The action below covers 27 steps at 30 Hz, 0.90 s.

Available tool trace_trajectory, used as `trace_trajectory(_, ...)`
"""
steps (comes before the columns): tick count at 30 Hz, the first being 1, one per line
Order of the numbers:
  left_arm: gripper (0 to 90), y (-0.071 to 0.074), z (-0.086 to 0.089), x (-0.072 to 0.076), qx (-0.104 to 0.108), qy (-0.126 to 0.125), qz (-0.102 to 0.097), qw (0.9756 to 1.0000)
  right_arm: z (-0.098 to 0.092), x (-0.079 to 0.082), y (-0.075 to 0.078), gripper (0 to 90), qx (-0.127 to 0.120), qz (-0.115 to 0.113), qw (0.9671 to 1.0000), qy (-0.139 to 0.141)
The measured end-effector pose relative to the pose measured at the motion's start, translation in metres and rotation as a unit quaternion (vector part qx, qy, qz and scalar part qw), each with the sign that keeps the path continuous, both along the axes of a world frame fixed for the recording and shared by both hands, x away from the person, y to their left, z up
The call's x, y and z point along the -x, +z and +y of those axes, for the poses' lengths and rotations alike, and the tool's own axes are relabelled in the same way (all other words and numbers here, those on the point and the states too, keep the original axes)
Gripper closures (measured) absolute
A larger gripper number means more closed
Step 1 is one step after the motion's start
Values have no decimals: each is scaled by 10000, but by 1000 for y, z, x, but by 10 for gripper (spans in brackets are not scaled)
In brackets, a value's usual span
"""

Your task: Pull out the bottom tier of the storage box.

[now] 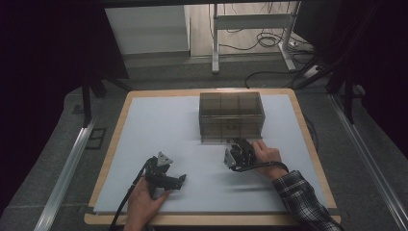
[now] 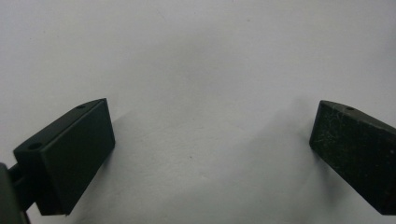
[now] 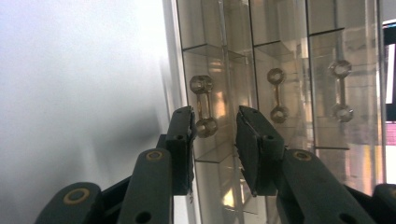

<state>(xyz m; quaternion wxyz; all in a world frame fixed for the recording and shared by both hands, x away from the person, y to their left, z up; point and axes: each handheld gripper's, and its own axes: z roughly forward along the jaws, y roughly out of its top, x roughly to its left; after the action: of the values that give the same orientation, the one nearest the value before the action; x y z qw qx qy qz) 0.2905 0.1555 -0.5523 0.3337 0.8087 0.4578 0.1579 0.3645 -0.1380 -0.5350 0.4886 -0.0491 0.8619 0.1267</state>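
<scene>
You are seated at the near edge of a wooden surface covered by a pale mat. A smoky, see-through drawer box stands toward the far side of the mat, a little right of centre. Its front faces you and is split into small drawers.

Your left hand-held gripper lies low over the mat at the near left, well apart from the box, pointing right. In the left gripper view its two black jaws are spread wide, with bare mat between them and nothing held.

Your right hand holds the right hand-held gripper just in front of the box, at its near right corner. In the right gripper view the camera is turned on its side, so the drawers run across the picture. Three clear dumbbell-shaped drawer handles show: a left handle, a middle handle and a right handle. The jaws stand a little apart, their tips level with the lower end of the left handle. They are not clamped on it, and I cannot tell if either touches it.

A plaid sleeve covers your right forearm.
</scene>
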Motion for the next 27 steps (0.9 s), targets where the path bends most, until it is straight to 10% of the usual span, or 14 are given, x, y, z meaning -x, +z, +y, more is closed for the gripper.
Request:
trace_trajectory(14,0,0,0,0,-1,-3,-2,10000,-11,-10,20,613,-654,1023,9926,97)
trace_trajectory(27,0,0,0,0,-10,-5,-9,10000,-22,-24,38,572,-1141,2063,9716,209)
